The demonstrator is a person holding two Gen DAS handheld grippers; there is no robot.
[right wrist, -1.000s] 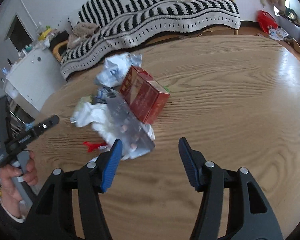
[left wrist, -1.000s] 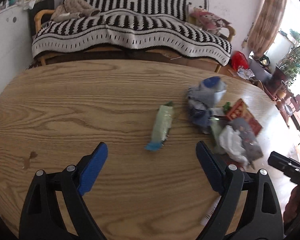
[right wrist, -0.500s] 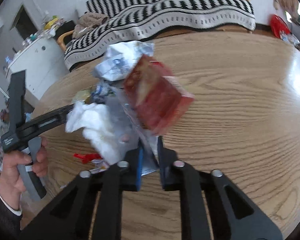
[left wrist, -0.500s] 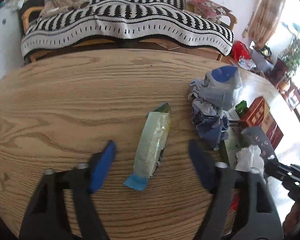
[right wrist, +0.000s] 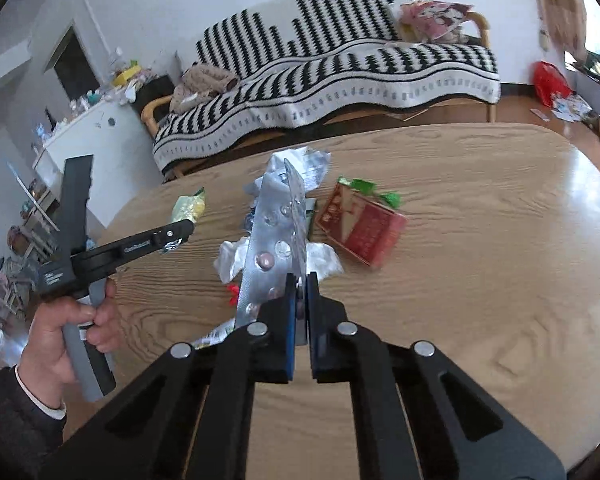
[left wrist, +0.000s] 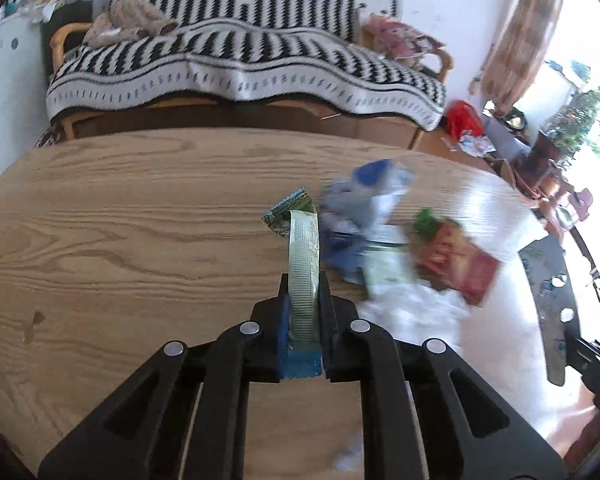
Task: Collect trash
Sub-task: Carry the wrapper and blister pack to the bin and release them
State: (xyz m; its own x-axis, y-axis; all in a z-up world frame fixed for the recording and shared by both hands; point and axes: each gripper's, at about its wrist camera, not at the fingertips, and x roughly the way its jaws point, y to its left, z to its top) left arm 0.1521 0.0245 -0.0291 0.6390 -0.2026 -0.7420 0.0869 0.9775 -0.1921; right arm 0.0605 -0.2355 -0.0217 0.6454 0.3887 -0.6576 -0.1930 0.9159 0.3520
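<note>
While both jaws have just been closing:
left tool (left wrist: 302, 300): clamped on pale green wrapper (left wrist: 303, 264), blue end, lifted over desk (left wrist: 140, 240)
right tool (right wrist: 300, 286): pinching silver blister pack (right wrist: 274, 240), mostly popped, above the trash

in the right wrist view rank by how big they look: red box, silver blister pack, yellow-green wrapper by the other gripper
1. silver blister pack, though it is held up near the camera, so its lead over the box is unsure.
2. red box.
3. yellow-green wrapper, clearly smallest.
</note>
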